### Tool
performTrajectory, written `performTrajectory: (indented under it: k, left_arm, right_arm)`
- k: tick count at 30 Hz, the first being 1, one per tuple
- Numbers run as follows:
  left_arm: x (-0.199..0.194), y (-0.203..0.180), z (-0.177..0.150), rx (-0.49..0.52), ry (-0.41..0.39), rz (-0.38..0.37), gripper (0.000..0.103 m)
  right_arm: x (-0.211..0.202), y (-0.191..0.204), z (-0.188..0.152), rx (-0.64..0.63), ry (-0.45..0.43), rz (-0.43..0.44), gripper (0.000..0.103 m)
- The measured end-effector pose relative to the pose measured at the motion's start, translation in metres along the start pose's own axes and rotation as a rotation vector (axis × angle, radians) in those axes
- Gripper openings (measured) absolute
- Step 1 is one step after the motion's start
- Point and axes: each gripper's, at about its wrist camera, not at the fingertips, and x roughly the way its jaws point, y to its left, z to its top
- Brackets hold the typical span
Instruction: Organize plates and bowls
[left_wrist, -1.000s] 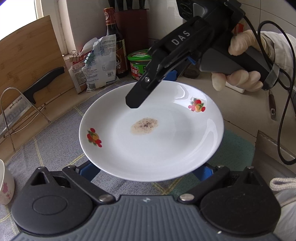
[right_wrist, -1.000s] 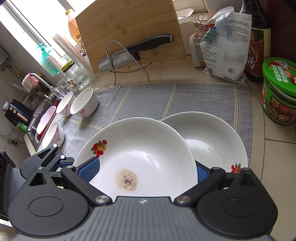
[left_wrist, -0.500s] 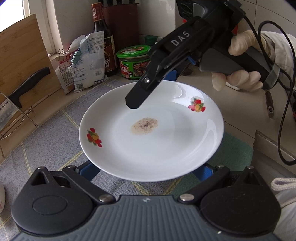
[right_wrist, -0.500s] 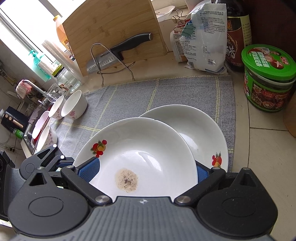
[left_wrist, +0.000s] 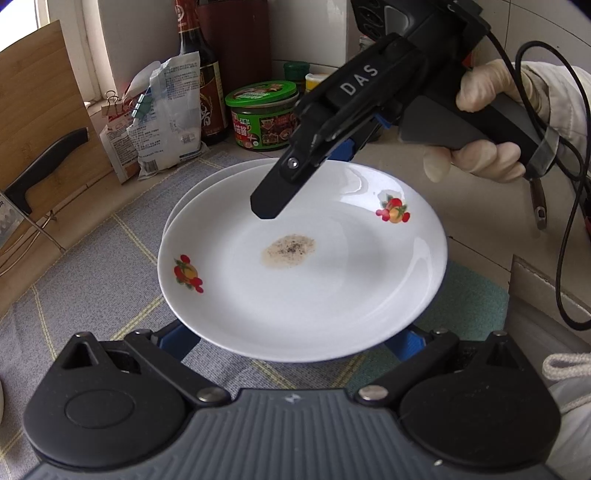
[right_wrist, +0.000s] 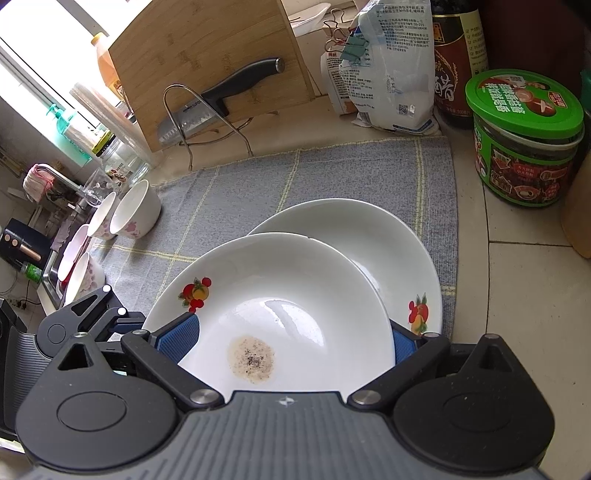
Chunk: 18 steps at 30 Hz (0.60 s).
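Grey cloth (right_wrist: 332, 177) with yellow lines covers the counter, and past its far edge we see a cutting board (right_wrist: 207, 59) with a knife (right_wrist: 221, 99) on a wire rack, a clipped bag (right_wrist: 391, 66), a dark bottle (right_wrist: 458, 66) cut off at the top, and a green-lidded jar (right_wrist: 524, 140).

We count two plates. The upper plate (right_wrist: 280, 295), with fruit prints and a speckled stain at its centre, is in the air over the lower plate (right_wrist: 388, 251), which lies on the cloth near its right edge and is mostly hidden beneath it; in the left wrist view only a thin arc of its rim shows.

Our right gripper (right_wrist: 291, 343) is clamped on the upper plate's rim, one blue pad on top. Our left gripper (left_wrist: 291, 339) has its fingers spread wide at the plate's near edge, the tips hidden under the plate; whether they touch it we cannot tell.

Four bowls (right_wrist: 135, 210) crowd the cloth's left edge, overlapping, two partly hidden.
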Motion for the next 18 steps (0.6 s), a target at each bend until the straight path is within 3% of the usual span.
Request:
performTrajectory:
  k: [18]
  left_arm:
    - [0.0046, 0.0028, 0.0015, 0.004, 0.011, -0.006, 0.102]
  right_arm:
    - [0.0034, -0.0041, 0.0015, 0.011, 0.001, -0.010, 0.103]
